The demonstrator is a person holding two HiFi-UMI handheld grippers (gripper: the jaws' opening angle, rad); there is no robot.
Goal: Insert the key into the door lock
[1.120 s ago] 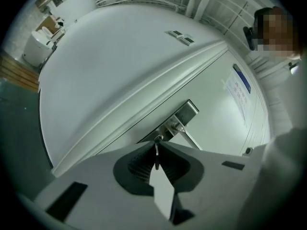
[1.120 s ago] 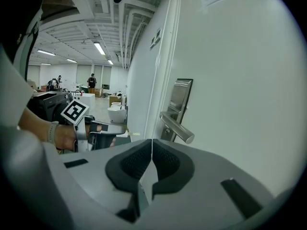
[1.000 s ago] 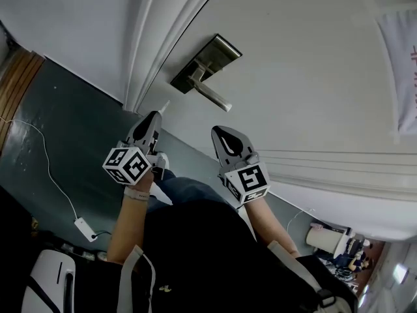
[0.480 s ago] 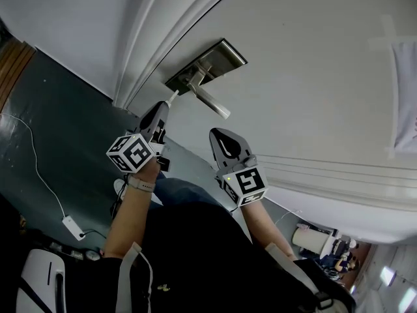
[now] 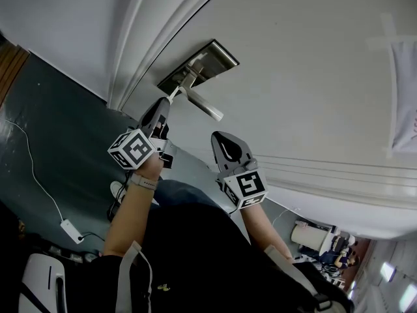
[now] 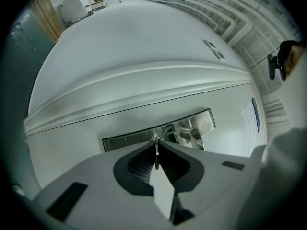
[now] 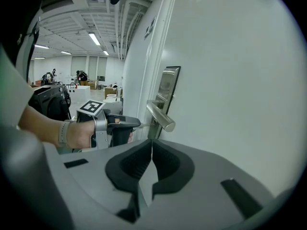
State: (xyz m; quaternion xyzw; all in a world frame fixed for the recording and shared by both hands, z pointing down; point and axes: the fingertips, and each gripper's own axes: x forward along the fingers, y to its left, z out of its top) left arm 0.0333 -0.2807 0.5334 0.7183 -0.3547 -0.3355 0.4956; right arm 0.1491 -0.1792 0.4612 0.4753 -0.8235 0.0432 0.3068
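– Two grippers show in the head view; which one carries the key?
– The left gripper. Its key points at the lower end of the steel lock plate, just beneath the root of the lever handle. The right gripper hangs off the door, below the lever.
– And looking along the left gripper's own jaws?
– They are pinched on the key, which is seen edge-on with its tip meeting the lock plate. I cannot tell whether the tip has entered the keyhole. I judge this to be the alignment step. The next move needs the blade matched to the slot and pushed straight in, without tilt.
– What does the right gripper view add?
– The right gripper has its jaws pressed together with nothing between them. It looks sideways at the left gripper, whose key reaches the lock plate close under the lever handle.
– Is anything in the way?
– The lever overhangs the key closely, so the gripper's nose could knock it. A taped paper sheet sits well off on the door. A white cable with its adapter lies on the floor, far from the lock.
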